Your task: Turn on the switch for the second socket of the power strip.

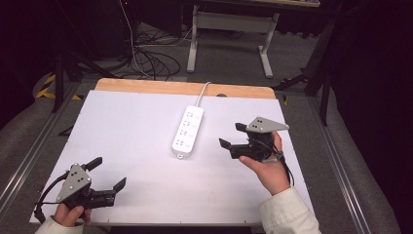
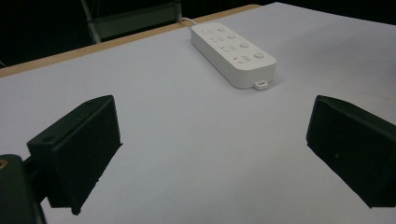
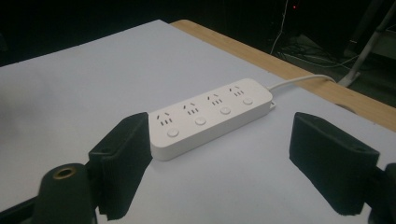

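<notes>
Power strip (image 1: 188, 130) unlabelled, untouched; left claw (image 1: 109, 174), right claw (image 1: 232, 135) wide open, empty.

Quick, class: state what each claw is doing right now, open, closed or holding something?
Left claw: open, holding nothing, above the bare white table.
Right claw: open, holding nothing, facing the power strip.

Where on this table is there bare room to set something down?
Most of the white table is bare: the wide stretch between the power strip and the left edge, and the near strip between the left gripper and the right gripper. Tightest is the gap between the strip and the right gripper.
</notes>
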`<move>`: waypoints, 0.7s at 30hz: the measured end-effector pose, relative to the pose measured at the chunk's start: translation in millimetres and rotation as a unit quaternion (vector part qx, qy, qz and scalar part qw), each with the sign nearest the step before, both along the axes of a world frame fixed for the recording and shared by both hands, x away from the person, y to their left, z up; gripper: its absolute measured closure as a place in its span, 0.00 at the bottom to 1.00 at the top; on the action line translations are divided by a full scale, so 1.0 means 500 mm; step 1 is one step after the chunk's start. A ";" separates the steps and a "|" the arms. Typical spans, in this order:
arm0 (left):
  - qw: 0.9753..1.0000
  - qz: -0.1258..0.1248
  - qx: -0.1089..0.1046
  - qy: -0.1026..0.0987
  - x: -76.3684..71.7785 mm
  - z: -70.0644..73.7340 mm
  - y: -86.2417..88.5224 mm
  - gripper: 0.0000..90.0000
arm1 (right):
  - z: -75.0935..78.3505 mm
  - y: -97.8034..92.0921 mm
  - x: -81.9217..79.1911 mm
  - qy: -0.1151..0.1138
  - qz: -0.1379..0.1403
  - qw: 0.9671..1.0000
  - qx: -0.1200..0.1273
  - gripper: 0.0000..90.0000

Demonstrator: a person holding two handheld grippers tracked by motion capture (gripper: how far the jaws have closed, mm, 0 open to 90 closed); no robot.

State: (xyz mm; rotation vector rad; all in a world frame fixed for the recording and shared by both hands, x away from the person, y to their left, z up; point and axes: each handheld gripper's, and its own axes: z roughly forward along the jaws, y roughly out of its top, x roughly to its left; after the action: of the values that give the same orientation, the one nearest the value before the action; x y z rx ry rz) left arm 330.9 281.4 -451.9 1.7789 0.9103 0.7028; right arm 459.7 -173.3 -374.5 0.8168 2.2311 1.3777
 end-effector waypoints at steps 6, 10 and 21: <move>1.000 0.000 -0.001 0.002 0.000 -0.001 -0.001 0.04 | -0.023 -0.025 -0.033 0.007 0.018 1.000 0.001 0.27; 1.000 0.001 -0.001 0.001 0.000 0.000 -0.001 0.04 | -0.041 -0.044 -0.048 0.013 0.019 1.000 0.005 0.26; 1.000 0.001 -0.004 0.002 0.000 0.000 0.000 0.04 | -0.110 -0.100 -0.077 0.056 0.034 0.997 0.043 0.28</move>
State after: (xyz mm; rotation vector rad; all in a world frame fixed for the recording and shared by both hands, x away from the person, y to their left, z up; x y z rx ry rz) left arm 331.1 281.6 -452.2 1.7737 0.9149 0.6967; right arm 421.3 -223.1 -429.7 0.8757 2.3172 1.5035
